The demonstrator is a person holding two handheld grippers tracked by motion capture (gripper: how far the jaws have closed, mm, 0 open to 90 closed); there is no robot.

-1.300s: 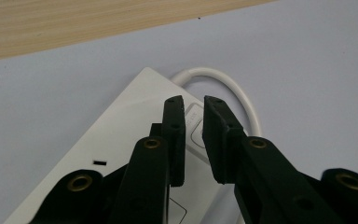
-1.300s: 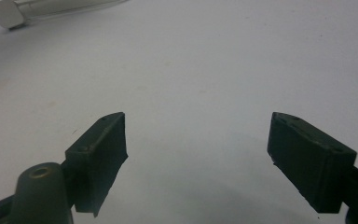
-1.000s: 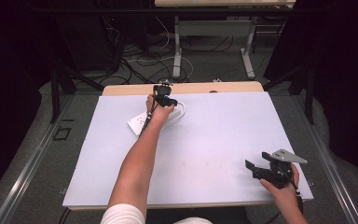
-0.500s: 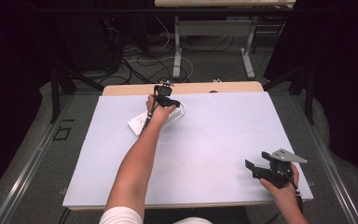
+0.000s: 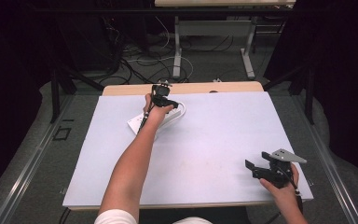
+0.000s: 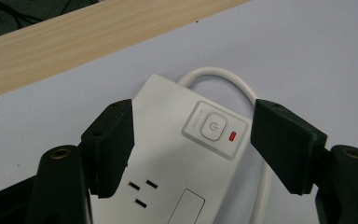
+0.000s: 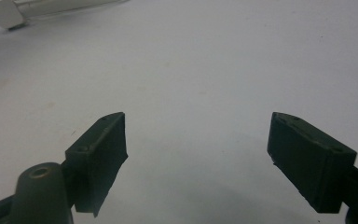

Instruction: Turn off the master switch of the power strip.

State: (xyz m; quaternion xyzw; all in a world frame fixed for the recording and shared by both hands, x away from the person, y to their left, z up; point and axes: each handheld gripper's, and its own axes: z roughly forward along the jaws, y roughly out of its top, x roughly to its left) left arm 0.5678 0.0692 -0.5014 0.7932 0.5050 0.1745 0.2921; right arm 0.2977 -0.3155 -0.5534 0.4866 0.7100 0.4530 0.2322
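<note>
Left tool [image 6: 193, 140] hovering over the power strip [image 6: 177, 154], jaws just been opening, wide, straddling its switch [image 6: 213, 127] end without touching. Strip lying flat at counter's [image 5: 214, 140] far left, long axis diagonal, switch end pointing far-right. Right tool [image 7: 196, 154] gaping wide, holding nothing, over the white sheet near right. Dark room, floor cables [image 5: 140, 60] beyond.

Bright overhead light on the white table [image 5: 214, 140], dark surroundings, soft shadows, slightly blurred close-ups

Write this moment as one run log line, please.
left claw: open over power strip, jaws just opening | switch light: red | right claw: open, nothing between
</note>
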